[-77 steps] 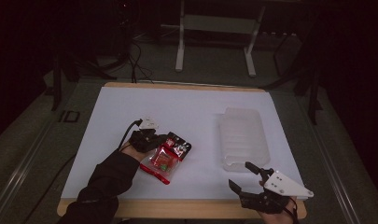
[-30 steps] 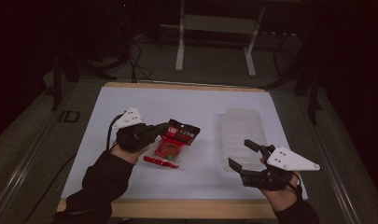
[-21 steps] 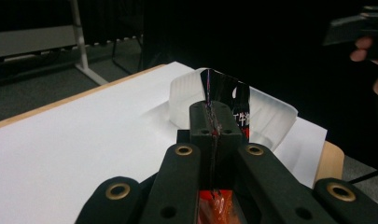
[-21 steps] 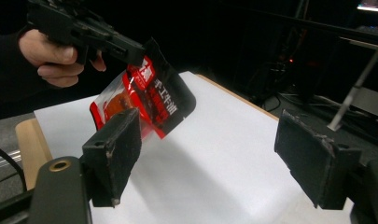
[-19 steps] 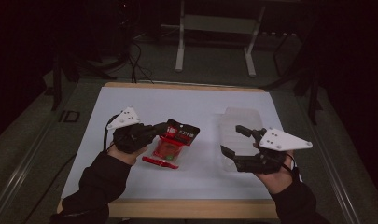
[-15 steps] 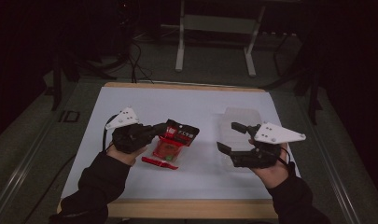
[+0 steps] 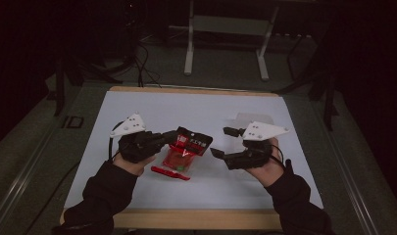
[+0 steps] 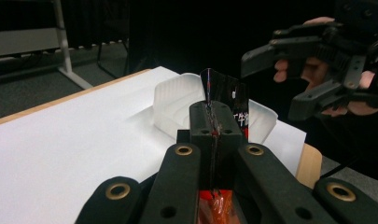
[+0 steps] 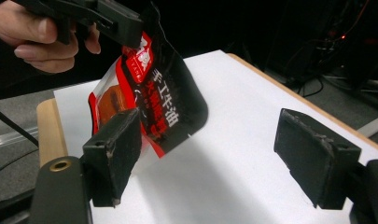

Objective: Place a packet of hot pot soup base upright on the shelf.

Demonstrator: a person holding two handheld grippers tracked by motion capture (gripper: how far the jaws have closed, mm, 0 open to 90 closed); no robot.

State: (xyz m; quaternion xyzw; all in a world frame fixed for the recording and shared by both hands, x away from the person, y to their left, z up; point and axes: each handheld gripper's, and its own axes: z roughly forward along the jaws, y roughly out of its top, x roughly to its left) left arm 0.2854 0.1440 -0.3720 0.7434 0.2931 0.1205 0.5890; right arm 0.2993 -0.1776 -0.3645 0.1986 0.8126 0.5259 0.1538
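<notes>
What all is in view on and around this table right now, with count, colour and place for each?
Glossy red and black plastic sauce packet: one, red and black, lifted over the table's middle, its top edge pinched.
Clear ribbed plastic tray: one, translucent white, on the sheet's right part, behind the right hand.
White paper sheet: one, white, covering the tabletop.
Wooden table: one, light wood, edge showing at the front.
Grey metal stand: one, grey, on the floor beyond the table.
Left tongs: one, black, shut on the packet's top edge.
Right tongs: one, black, open, just right of the packet.
</notes>
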